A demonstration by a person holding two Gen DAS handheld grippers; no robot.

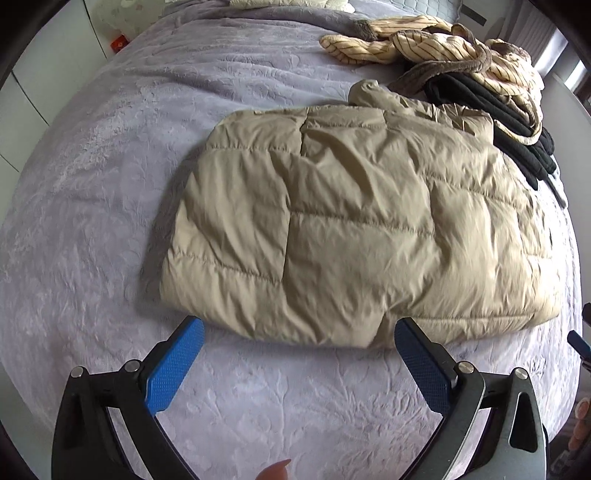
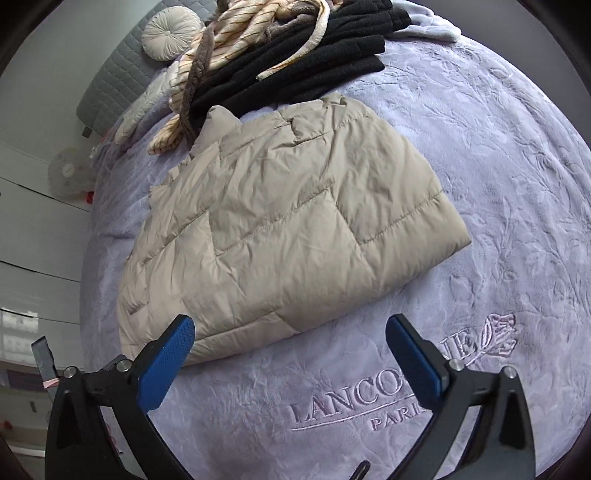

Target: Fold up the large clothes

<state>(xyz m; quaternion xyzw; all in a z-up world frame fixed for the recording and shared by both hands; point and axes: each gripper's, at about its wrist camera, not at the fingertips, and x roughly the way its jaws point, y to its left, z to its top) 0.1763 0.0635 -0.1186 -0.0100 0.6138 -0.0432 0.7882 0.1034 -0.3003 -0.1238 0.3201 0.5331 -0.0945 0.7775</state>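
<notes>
**Both grippers spread wide at the near edge of a folded puffer jacket**

The left gripper (image 1: 297, 334) has its jaws spread wide, and nothing sits between the blue pads. Its fingertips hang just short of the near hem of the beige quilted jacket (image 1: 354, 225); whether they touch the fabric cannot be told. The right gripper (image 2: 290, 332) is likewise spread wide and holds nothing. Its left fingertip lies over the jacket's (image 2: 284, 221) near corner in the picture, while its right fingertip hangs over bare blanket.

The jacket lies folded into a broad padded slab, flat on the bed, its collar end turned away from the grippers.

The surface is a lavender plush blanket (image 1: 110, 206) with an embossed leaf pattern. In the right wrist view embroidered lettering (image 2: 369, 402) runs across the blanket near the gripper, partly hidden by the right finger. Beyond the jacket, touching its far end, lies a heap of other clothes: a cream striped fleece garment (image 1: 436, 46) draped over a black garment (image 1: 491, 114). A round white cushion (image 2: 168, 33) rests against a grey quilted headboard (image 2: 122, 74). White cabinet doors (image 2: 33, 236) stand beside the bed.
</notes>
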